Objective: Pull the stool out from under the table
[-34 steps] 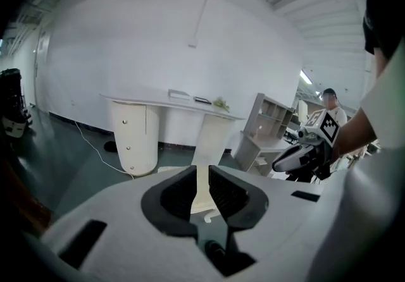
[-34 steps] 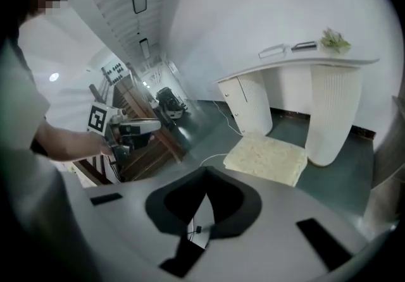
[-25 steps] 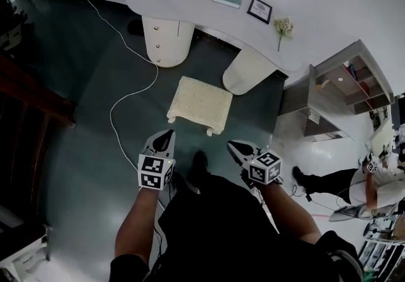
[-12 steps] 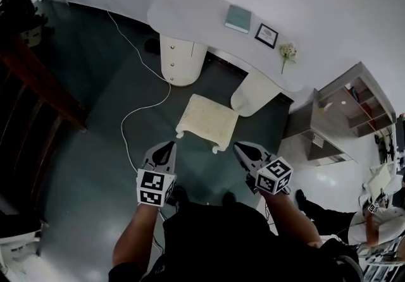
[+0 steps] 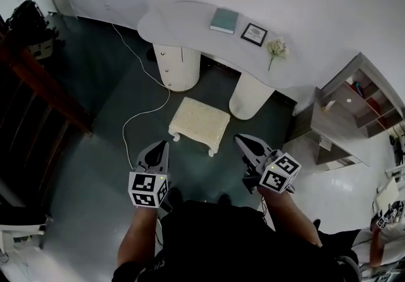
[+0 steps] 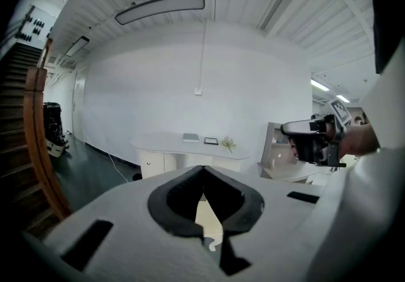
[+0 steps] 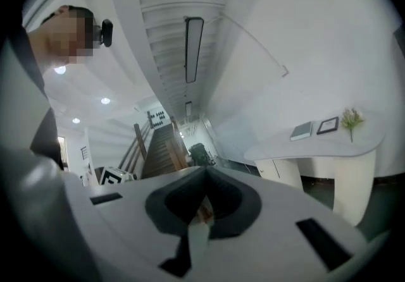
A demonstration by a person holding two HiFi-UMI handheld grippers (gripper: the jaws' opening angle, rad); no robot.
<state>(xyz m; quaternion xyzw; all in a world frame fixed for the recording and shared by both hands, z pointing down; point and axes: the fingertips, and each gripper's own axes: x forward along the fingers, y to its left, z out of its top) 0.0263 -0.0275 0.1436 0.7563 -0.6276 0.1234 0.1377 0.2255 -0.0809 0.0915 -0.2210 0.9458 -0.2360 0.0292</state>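
Head view: stool (image 5: 198, 124) clear of table (image 5: 183, 21); left gripper view: ceiling lamp (image 6: 159, 9)

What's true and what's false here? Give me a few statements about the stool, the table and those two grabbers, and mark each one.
1. The stool stands on the floor out in front of the table, not under its top. True.
2. The left gripper is clamped on the stool. False: its jaws are shut on nothing, and it is apart from the stool.
3. A teal book lies on the table. True.
4. The flowers lie on the stool. False: they are on the table, beside a picture frame.
5. The right gripper has its jaws wide open. False: they are shut and hold nothing.
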